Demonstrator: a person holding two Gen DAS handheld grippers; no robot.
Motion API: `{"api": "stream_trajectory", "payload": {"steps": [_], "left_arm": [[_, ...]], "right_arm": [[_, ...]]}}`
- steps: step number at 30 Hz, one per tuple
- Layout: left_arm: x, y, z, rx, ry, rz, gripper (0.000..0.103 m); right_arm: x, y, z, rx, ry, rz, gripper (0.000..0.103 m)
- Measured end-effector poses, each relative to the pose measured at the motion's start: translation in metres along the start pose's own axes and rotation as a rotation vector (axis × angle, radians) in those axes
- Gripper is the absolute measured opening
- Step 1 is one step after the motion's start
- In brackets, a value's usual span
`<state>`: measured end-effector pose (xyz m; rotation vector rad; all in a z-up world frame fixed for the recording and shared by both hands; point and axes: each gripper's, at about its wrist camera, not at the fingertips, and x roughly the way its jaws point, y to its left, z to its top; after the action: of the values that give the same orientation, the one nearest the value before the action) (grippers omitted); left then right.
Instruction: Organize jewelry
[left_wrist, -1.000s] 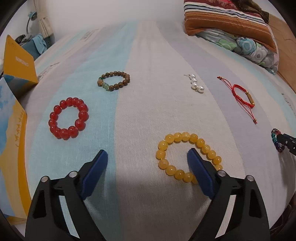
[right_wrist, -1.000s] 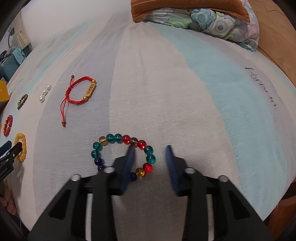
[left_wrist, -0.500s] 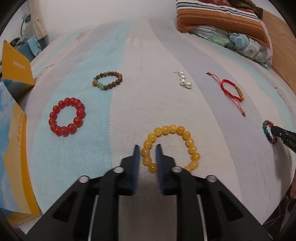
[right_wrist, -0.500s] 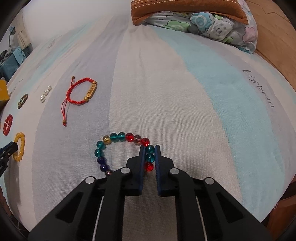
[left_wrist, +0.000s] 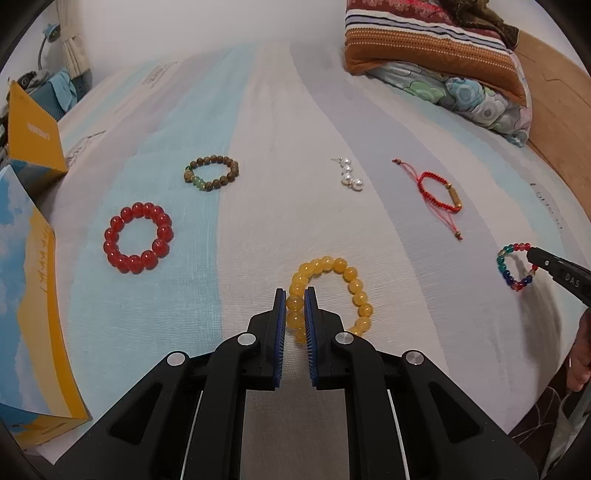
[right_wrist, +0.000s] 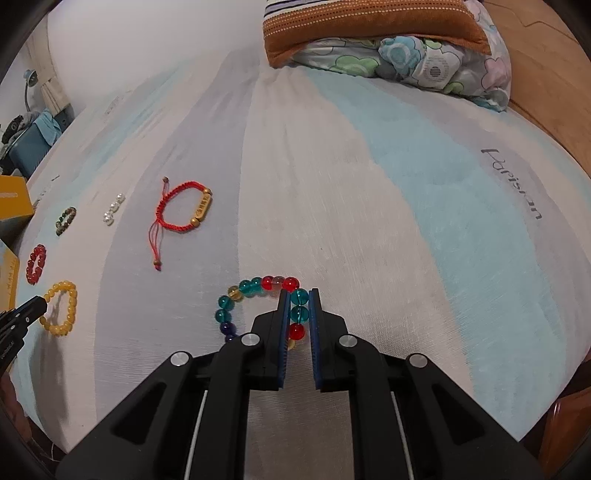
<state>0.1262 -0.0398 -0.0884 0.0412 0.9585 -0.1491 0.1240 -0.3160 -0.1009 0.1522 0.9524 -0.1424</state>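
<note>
left wrist view: my left hand-held gripper (left_wrist: 295, 295) pinches the yellow bracelet (left_wrist: 330, 295) on the bed (left_wrist: 280, 129); right hand-held gripper (right_wrist: 298, 295) pinches the multicolour bracelet (right_wrist: 258, 306). i lift both slowly, beads clamped.

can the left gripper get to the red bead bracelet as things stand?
Probably not right away: the left gripper is shut on the yellow bead bracelet. The path itself looks free, only bare bedsheet between it and the red bead bracelet.

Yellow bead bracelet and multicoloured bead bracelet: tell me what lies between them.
Only bare bedsheet lies between yellow bead bracelet and multicoloured bead bracelet, per the left wrist view.
</note>
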Motion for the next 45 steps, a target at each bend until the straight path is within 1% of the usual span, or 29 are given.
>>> {"api": "stream_trajectory", "payload": {"steps": [13, 30, 39, 45], "left_arm": [[-0.025, -0.009, 0.014, 0.008, -0.046, -0.021, 0.01], [-0.055, -0.012, 0.023, 0.002, -0.096, -0.021, 0.01], [-0.067, -0.005, 0.027, -0.008, -0.112, -0.003, 0.01], [-0.079, 0.004, 0.03, -0.015, -0.13, 0.022, 0.01]], "right_arm": [[-0.019, 0.005, 0.006, -0.009, -0.038, 0.026, 0.009], [-0.05, 0.015, 0.012, -0.024, -0.086, 0.032, 0.009], [-0.067, 0.028, 0.016, -0.047, -0.115, 0.027, 0.009], [-0.076, 0.042, 0.021, -0.057, -0.131, 0.043, 0.009]]}}
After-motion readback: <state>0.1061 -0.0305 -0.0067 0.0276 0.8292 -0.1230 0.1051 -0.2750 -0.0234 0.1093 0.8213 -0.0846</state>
